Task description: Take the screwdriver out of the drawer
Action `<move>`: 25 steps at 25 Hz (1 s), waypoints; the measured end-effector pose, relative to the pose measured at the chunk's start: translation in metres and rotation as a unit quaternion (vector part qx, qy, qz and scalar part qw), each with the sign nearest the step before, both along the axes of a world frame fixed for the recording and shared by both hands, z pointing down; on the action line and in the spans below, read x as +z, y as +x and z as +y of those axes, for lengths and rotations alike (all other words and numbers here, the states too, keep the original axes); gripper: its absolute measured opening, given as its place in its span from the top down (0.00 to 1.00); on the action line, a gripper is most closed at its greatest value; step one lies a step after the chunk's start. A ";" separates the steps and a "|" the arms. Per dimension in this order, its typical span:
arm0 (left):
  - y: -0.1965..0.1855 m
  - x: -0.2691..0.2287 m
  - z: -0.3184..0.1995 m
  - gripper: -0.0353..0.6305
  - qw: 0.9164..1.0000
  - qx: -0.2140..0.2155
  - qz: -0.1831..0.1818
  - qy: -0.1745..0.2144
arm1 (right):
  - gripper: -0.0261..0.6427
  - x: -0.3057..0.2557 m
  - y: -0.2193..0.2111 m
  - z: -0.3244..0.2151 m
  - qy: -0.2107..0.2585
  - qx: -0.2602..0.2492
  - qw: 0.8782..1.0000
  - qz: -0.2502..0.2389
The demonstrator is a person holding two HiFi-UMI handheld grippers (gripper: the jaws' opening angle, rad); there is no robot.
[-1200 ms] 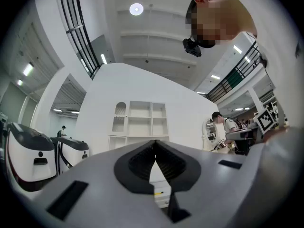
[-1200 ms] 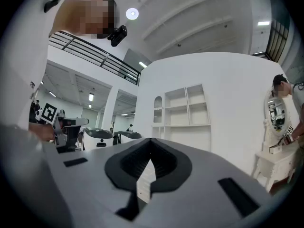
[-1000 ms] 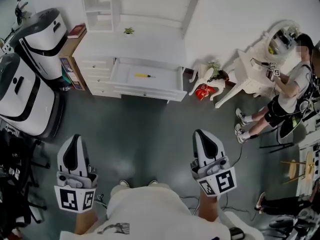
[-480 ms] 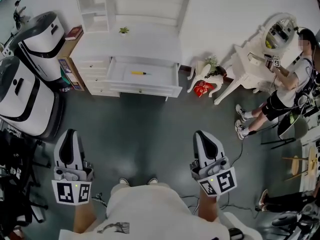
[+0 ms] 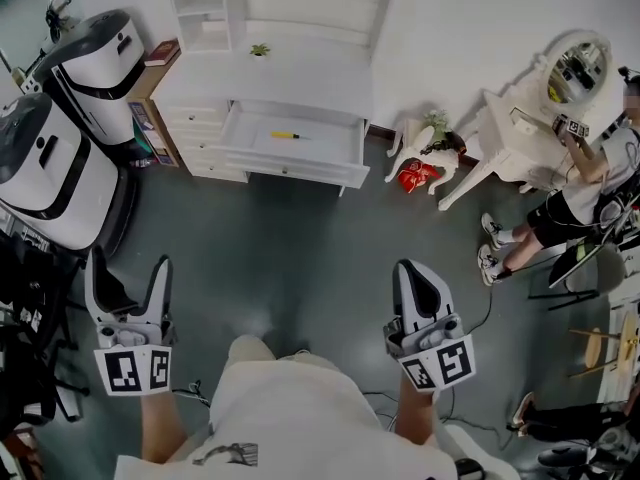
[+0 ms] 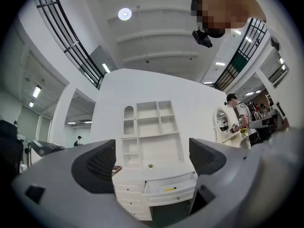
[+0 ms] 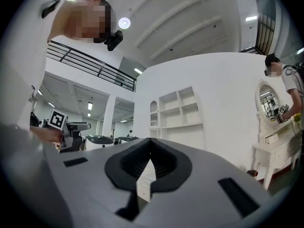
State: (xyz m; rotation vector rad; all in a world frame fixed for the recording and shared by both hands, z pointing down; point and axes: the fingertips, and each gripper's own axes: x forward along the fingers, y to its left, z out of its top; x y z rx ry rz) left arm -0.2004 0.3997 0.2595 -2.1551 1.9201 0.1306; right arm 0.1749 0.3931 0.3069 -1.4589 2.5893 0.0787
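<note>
Head view: screwdriver (image 5: 285,135) in drawer (image 5: 300,164); left gripper (image 5: 128,270) fingers just opened, empty; right gripper (image 5: 414,271) fingers together.

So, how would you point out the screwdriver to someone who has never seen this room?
Against the far wall stands a white desk with shelves above. Its wide drawer is pulled open, beside a stack of small closed drawers. The screwdriver lies alone inside, small, with a yellow handle against the white.
</note>
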 end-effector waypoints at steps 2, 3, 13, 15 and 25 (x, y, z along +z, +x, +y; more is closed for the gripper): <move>0.003 0.006 -0.001 0.24 1.000 -0.001 0.001 -0.007 | 0.95 0.002 0.002 -0.004 0.001 -0.001 1.000 -0.006; 0.004 0.008 -0.002 0.24 1.000 -0.001 0.000 -0.009 | 0.95 0.003 0.003 -0.005 0.001 -0.002 1.000 -0.008; 0.029 0.029 -0.073 0.24 0.999 0.048 0.013 -0.016 | 0.95 0.013 0.016 -0.044 -0.008 0.032 0.999 0.012; 0.030 0.039 -0.102 0.24 0.997 0.062 0.020 -0.028 | 0.95 0.019 0.012 -0.064 -0.020 0.040 0.999 0.015; -0.001 0.063 -0.287 0.24 0.990 0.120 0.044 -0.066 | 0.95 0.007 -0.057 -0.227 -0.029 0.053 0.997 0.046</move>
